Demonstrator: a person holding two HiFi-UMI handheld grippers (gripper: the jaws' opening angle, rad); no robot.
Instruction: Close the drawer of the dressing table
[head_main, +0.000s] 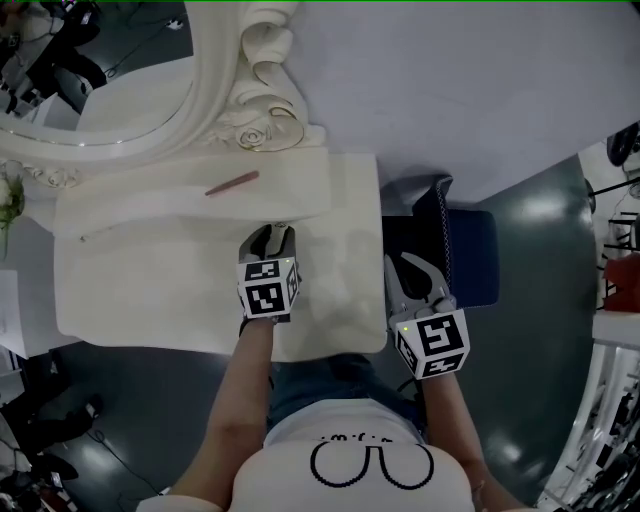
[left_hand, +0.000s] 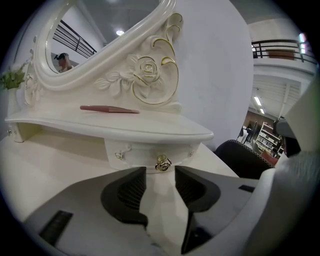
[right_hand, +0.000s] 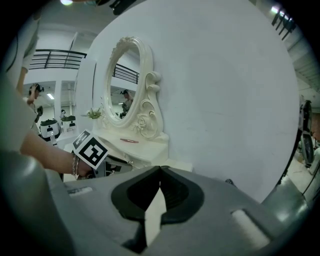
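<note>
Left hand-held gripper (left_hand: 160, 174), jaws apart, faces the gold knob (left_hand: 162, 162) on the drawer (left_hand: 137, 149); an off-centre push could jam it crooked. Right hand-held gripper (right_hand: 160, 174) hangs aside, jaws together.

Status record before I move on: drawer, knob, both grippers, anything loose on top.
drawer: front sits under the shelf; looks pushed in, not certain
knob: gold, just ahead of the left gripper, not gripped
left gripper: jaws apart, empty, aimed at the knob
right gripper: jaws together, empty, held over the dark chair
loose item: pink pencil lying on the shelf
</note>
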